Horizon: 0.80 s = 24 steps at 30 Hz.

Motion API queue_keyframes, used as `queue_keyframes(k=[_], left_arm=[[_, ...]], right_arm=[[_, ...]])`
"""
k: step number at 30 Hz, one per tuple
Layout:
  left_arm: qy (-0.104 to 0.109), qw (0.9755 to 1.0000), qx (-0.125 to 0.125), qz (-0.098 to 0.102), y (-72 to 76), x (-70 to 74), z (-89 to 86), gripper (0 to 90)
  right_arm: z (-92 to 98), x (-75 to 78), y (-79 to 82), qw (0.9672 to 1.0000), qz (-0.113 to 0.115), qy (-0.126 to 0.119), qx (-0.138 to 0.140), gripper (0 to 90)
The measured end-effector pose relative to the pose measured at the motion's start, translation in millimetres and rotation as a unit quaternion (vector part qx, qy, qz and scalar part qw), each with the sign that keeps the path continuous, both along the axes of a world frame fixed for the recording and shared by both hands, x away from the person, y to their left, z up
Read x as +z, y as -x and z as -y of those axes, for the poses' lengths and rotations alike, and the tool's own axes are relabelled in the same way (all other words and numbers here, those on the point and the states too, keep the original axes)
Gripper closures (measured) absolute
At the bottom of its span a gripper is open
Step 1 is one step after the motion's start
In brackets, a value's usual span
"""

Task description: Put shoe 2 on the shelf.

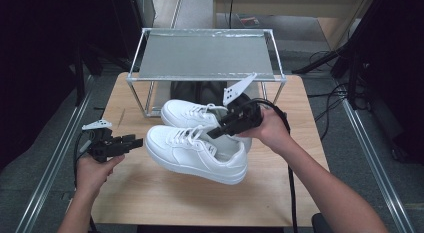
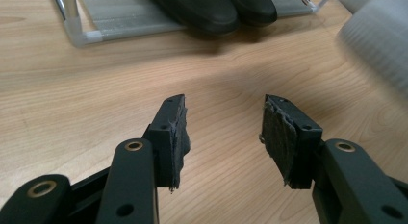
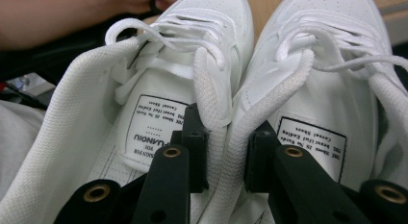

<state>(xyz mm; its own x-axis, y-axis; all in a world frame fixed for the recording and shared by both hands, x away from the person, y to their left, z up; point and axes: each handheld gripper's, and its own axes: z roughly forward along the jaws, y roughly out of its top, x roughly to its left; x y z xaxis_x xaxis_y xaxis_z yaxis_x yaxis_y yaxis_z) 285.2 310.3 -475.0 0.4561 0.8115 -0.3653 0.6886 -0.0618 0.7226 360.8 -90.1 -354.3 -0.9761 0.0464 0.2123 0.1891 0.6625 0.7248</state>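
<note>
We see the right gripper (image 1: 216,132) clamping the adjoining collars of two white shoes (image 1: 197,149) above the table's (image 1: 150,193) middle; the left gripper (image 1: 136,142), near its left edge, gapes empty.

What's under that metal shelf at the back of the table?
Under the grey metal shelf sit two black shoes, toes poking out. The shelf top hides their rear parts.
</note>
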Motion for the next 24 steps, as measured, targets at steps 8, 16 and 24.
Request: queue_keyframes(k=[8, 16, 24], left_arm=[[0.005, 1.0, 0.0, -0.004, 1.5, -2.6, -3.5, 53.5], [0.006, 1.0, -0.003, -0.004, 1.1, -3.2, -2.1, 53.5], [0.011, 0.9999, -0.008, -0.006, -0.6, -3.3, 1.7, 53.7]], right_arm=[[-15.7, 54.9, -10.5, 0.9996, 0.002, -0.023, -0.019, 77.2], [-21.3, 107.8, -39.3, 0.9929, 0.021, -0.049, -0.106, 77.5], [-22.0, 139.4, -89.3, 0.9701, 0.04, -0.055, -0.233, 77.6]])
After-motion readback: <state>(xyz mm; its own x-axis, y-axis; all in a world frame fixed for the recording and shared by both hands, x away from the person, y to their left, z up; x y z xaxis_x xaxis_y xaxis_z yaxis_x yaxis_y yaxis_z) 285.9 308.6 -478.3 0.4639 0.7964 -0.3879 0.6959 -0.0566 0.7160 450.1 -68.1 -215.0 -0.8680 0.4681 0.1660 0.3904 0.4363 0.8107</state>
